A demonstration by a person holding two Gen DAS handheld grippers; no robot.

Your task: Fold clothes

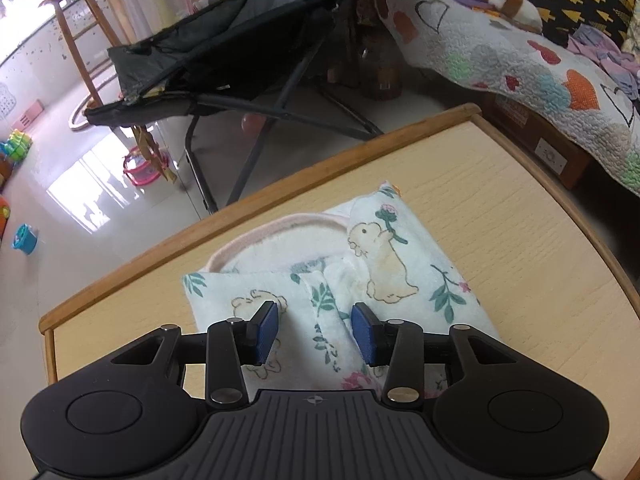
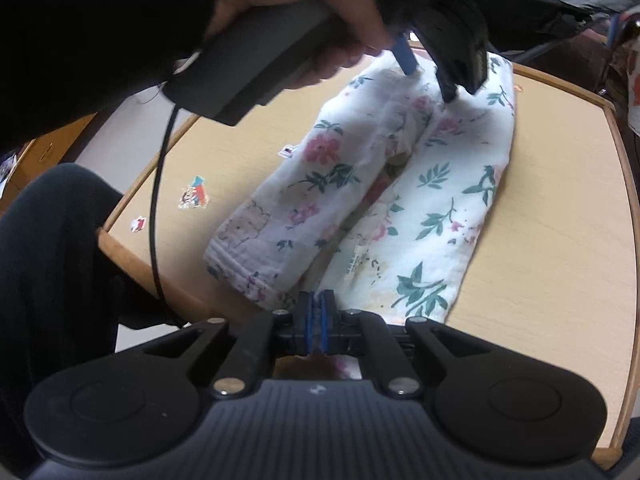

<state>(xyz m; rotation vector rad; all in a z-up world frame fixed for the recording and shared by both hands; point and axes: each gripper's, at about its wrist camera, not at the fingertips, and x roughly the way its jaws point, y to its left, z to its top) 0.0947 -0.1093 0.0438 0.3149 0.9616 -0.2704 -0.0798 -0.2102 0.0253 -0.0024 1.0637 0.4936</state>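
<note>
Pressed together at the near end of the garment, our right gripper has its blue fingers closed on what looks like the hem of the floral baby garment, though the cloth between the pads is thin and we cannot see how much of it is caught. That garment lies lengthwise on the wooden desk, already folded into a long strip with two halves meeting along a middle seam. At its far end our left gripper hangs over the cloth with its fingers spread to either side of a raised ridge of fabric, not yet pinching it; the right wrist view shows the same fingers touching down on the cloth. We judge the step in hand to be taking both ends so the strip can be folded across. To do it well, we should close the left fingers on the full ridge, gathering all layers, keep the right pinch firm, lift both ends evenly, and lay one end squarely onto the other so the side edges stay aligned and the folded halves do not spring open.
</note>
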